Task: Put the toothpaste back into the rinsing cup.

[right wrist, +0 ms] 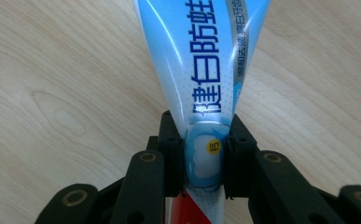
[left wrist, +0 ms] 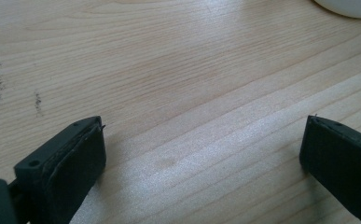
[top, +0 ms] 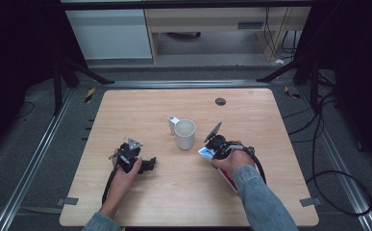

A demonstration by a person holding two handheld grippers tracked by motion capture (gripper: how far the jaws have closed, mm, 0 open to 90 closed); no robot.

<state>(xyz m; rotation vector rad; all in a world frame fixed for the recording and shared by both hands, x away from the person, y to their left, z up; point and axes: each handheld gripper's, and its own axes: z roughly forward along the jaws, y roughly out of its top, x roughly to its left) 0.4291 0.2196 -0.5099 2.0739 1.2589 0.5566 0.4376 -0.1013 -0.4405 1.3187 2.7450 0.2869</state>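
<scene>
Blue-and-white toothpaste tube clamped in right hand-held gripper, jaws narrow, pads pinching tube near its lower end (red band just below the grip). Held off the light wood surface, just right of the white mug; probably gripped low so the free end can be steered toward the mug mouth. A judgement only. In high view, tube mostly masked by right hand and right hand-held gripper; only a pale blue corner and a red-white strip by the denim sleeve readable. A thin grey piece angling up toward the mug; cannot tell what it is.

Left hand-held gripper parked low on surface, well apart from mug, jaws wide, nothing between (looks idle, kept out of the way). Left gripper view: bare wood grain between the two black jaws, a sliver of white mug base at top right corner, a few dark specks on wood at left.

Right gripper view gives print, grip point, pad contact; no mug in it. High view gives layout: mug with handle turned to far left, dark round grommet near far edge.
</scene>
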